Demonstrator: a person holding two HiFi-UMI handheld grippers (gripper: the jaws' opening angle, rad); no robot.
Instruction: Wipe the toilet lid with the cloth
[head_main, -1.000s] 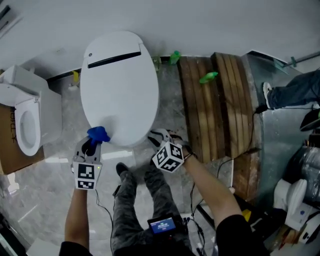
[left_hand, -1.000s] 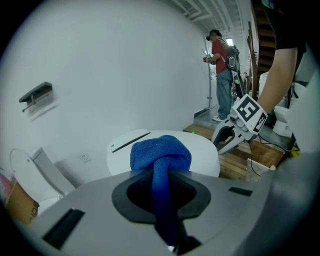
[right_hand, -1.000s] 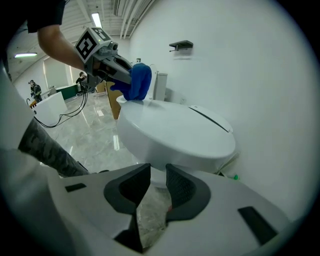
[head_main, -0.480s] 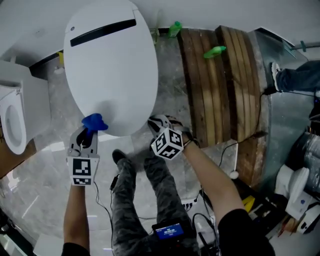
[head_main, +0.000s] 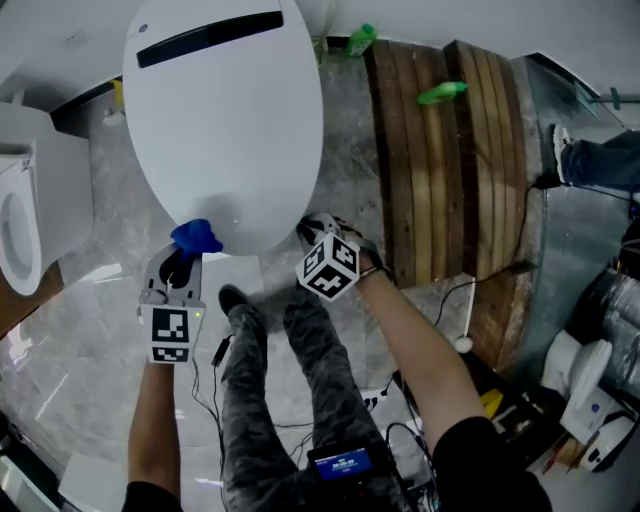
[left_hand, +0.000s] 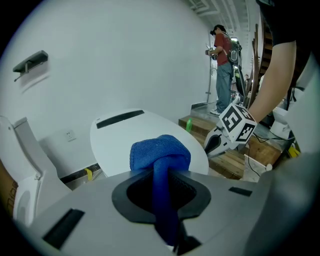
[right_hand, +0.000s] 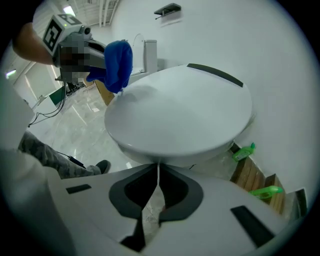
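Observation:
The white toilet lid is down and fills the upper left of the head view. My left gripper is shut on a bunched blue cloth, holding it at the lid's front left edge. In the left gripper view the cloth hangs through the jaws with the lid just behind. My right gripper sits at the lid's front right edge. Its jaws have just been closing, and its fingertips meet with nothing between them, below the lid's rim.
A second toilet stands at the left. Wooden planks with two green bottles lie to the right. The person's legs and shoes stand before the bowl, with cables behind. Another person stands far off.
The lid has come nearer and larger in the head view. Both grippers have stayed at its front edge, the left one still holding the cloth.

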